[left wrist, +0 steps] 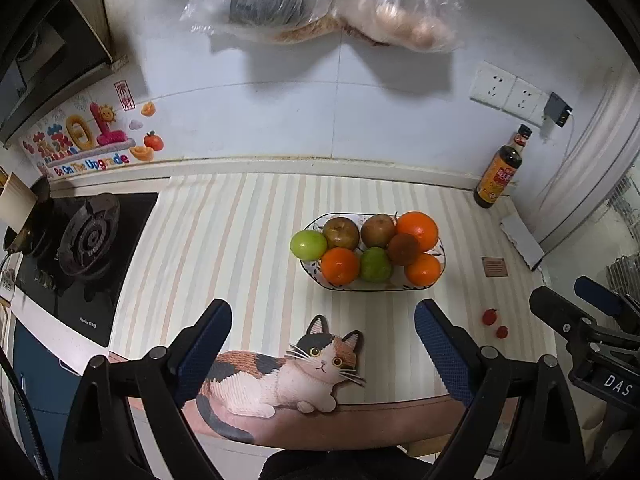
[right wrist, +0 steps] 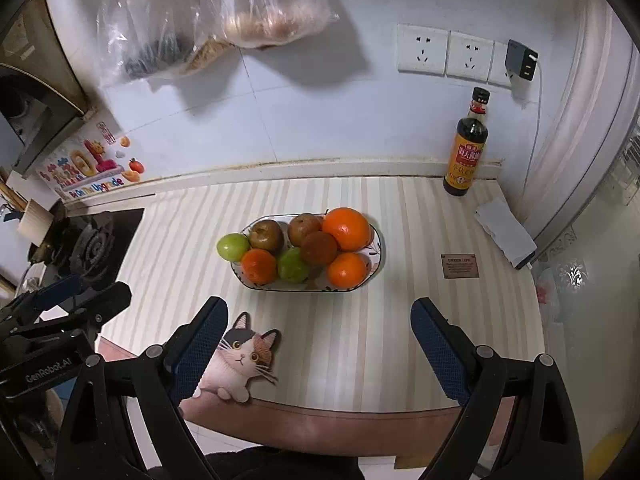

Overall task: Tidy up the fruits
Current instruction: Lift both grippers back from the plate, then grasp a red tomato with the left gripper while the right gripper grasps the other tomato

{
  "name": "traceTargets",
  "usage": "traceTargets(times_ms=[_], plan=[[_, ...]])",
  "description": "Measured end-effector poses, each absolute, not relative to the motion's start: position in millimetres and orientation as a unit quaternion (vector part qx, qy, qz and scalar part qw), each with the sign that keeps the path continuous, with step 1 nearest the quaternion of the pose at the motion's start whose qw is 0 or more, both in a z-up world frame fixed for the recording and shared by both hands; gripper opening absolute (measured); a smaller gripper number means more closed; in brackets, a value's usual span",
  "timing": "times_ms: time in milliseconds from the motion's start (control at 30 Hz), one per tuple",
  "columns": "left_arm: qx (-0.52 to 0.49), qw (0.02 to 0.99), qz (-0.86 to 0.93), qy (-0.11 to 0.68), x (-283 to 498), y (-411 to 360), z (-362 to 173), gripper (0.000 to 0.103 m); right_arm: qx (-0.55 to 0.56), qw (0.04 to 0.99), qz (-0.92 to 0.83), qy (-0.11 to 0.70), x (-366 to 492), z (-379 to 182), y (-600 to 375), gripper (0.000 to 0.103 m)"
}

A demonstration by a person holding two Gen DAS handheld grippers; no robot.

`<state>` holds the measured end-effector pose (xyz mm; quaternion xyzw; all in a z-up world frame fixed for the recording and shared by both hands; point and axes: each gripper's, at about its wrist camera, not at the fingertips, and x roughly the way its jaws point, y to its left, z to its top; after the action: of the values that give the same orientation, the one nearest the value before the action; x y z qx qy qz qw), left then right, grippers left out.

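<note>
Fruits fill the oval white ceramic bowl point(left wrist: 316, 276) at 12 o'clock; our left gripper point(left wrist: 323, 354) and right gripper point(right wrist: 319, 350) gape, empty.

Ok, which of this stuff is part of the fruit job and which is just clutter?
Job:
- fruit plate
- oranges, green fruits, brown fruits
- two small red fruits on the counter

Lying about:
- sauce bottle
- cat mat
- hanging bags
- stove

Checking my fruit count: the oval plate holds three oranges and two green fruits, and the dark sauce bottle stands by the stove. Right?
Not quite. The sauce bottle stands at the opposite end from the stove, under the wall sockets, as the right wrist view shows. The plate count is right.
</note>
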<state>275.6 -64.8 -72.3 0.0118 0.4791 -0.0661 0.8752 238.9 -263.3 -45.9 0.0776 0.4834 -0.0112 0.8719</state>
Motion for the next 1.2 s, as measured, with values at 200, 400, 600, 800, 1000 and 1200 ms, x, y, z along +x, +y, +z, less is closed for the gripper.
traceTargets(times_ms=[200, 400, 600, 800, 1000, 1200], plan=[[0.015, 0.879, -0.075, 0.470, 266, -69, -62, 0.094, 0.083, 0.876, -0.012, 0.475, 225, -36, -263, 0.095], [0.021, 0.884, -0.074, 0.461, 261, -72, -56, 0.094, 0.091, 0.874, -0.011, 0.477, 222, -38, -268, 0.095], [0.024, 0.882, -0.064, 0.467, 264, -75, -60, 0.094, 0.103, 0.875, -0.006, 0.473, 224, -38, -273, 0.095], [0.028, 0.873, -0.059, 0.484, 281, -84, -76, 0.103, 0.130, 0.865, -0.017, 0.484, 234, -56, -298, 0.098], [0.066, 0.861, -0.066, 0.500, 305, -119, -107, 0.103, 0.185, 0.835, -0.052, 0.516, 242, -112, -364, 0.098], [0.136, 0.830, -0.098, 0.532, 327, -185, -156, 0.103, 0.212, 0.797, -0.119, 0.553, 236, -194, -435, 0.082]])
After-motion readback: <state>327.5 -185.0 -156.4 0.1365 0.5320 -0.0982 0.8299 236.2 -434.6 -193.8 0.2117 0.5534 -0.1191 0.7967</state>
